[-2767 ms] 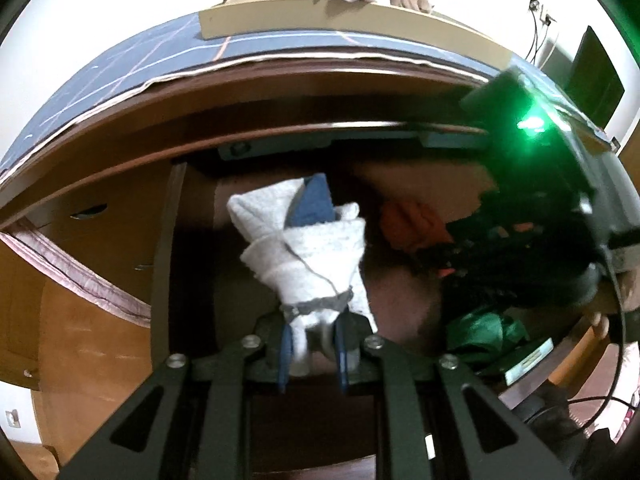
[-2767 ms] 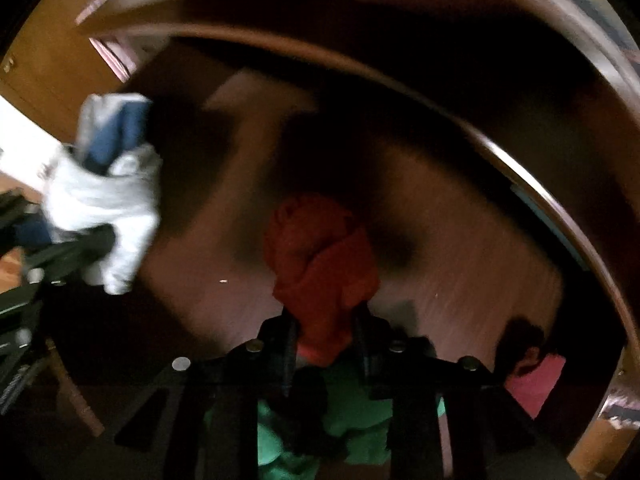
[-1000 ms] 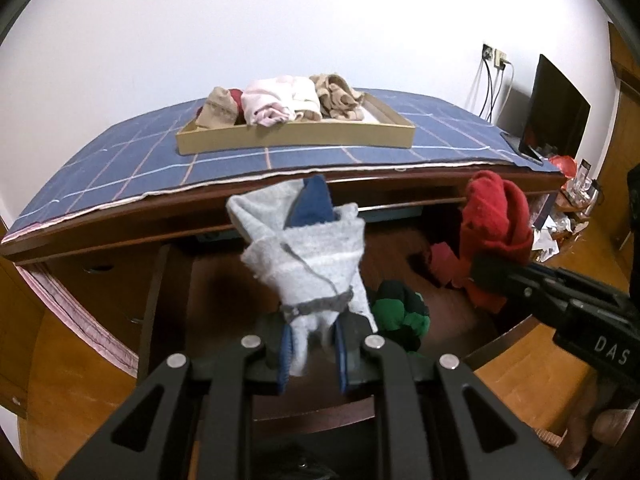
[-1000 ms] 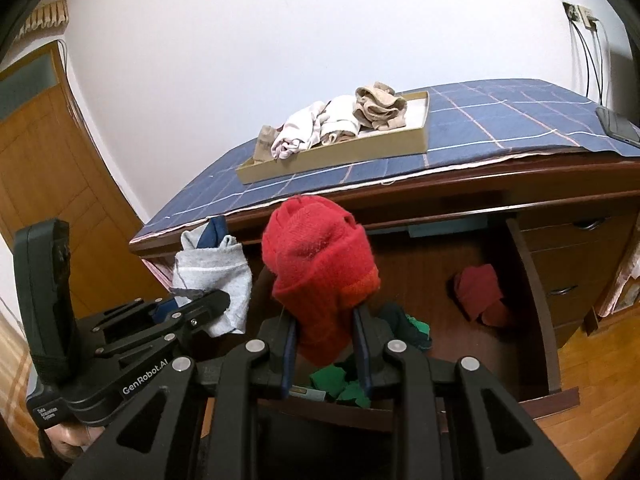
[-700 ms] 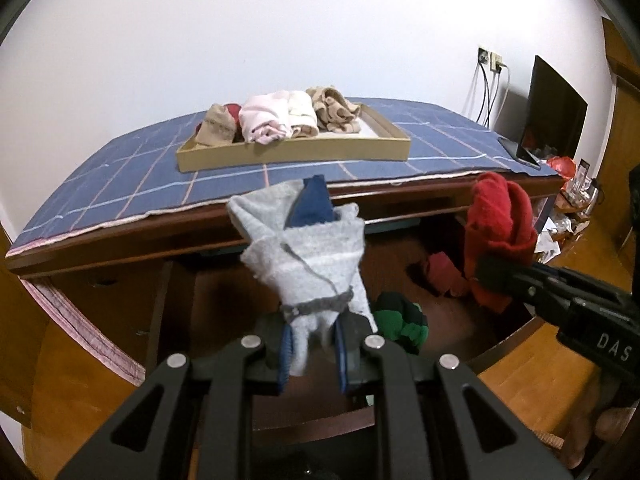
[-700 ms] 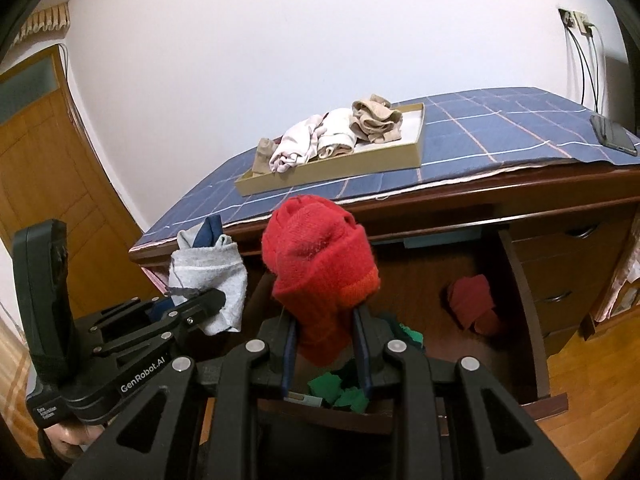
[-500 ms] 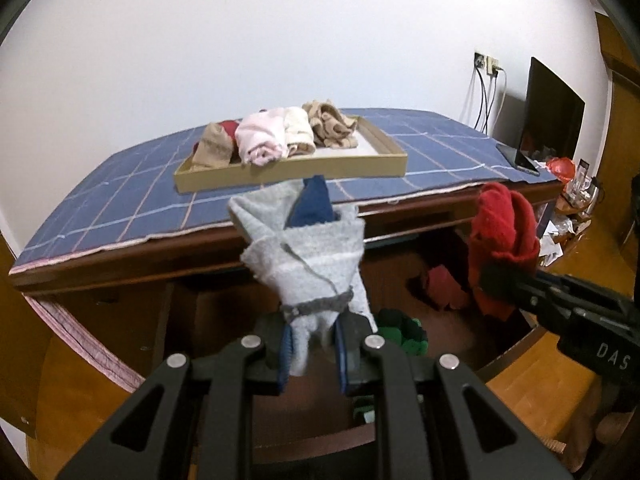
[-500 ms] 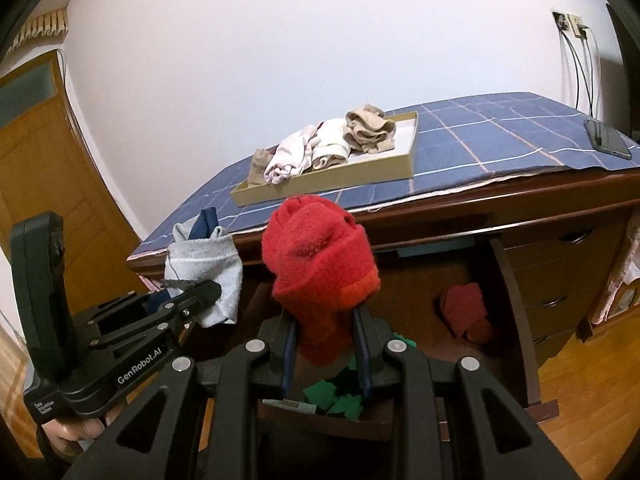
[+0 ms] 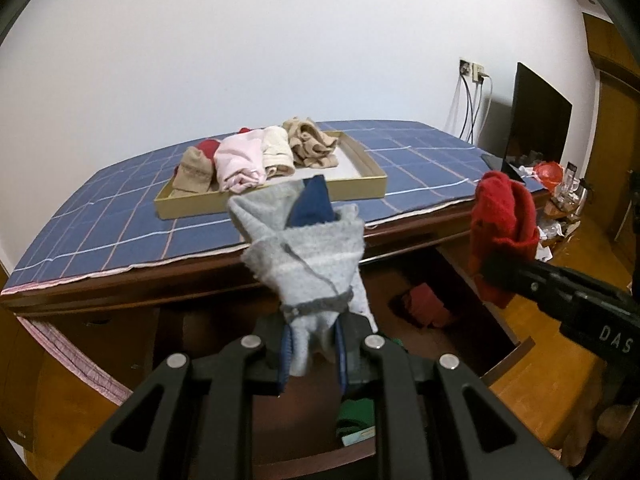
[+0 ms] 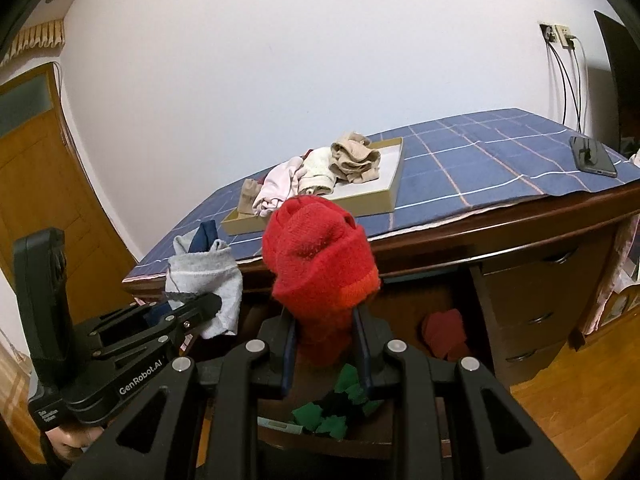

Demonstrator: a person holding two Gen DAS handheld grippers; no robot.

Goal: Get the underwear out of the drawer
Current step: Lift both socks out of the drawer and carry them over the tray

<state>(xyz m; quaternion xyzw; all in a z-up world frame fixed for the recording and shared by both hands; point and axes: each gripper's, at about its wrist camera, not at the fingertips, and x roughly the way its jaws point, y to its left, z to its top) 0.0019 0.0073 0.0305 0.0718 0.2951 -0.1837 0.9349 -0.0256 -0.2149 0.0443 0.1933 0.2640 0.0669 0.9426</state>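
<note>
Underwear bundle of grey knit with navy inside point(image 9: 308, 252) sits clamped in the left gripper point(image 9: 312, 354). Red knitted bundle point(image 10: 320, 264) is pinched by the right gripper point(image 10: 324, 354). Both hang above the open wooden drawer point(image 10: 486, 320).

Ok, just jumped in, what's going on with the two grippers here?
Each gripper is shut on a rolled garment, raised above the open wooden drawer. The left gripper holds a grey and navy bundle; the right gripper holds a red knitted bundle. Green and dark red pieces are in the drawer; the cardboard tray on the desk already holds several.
</note>
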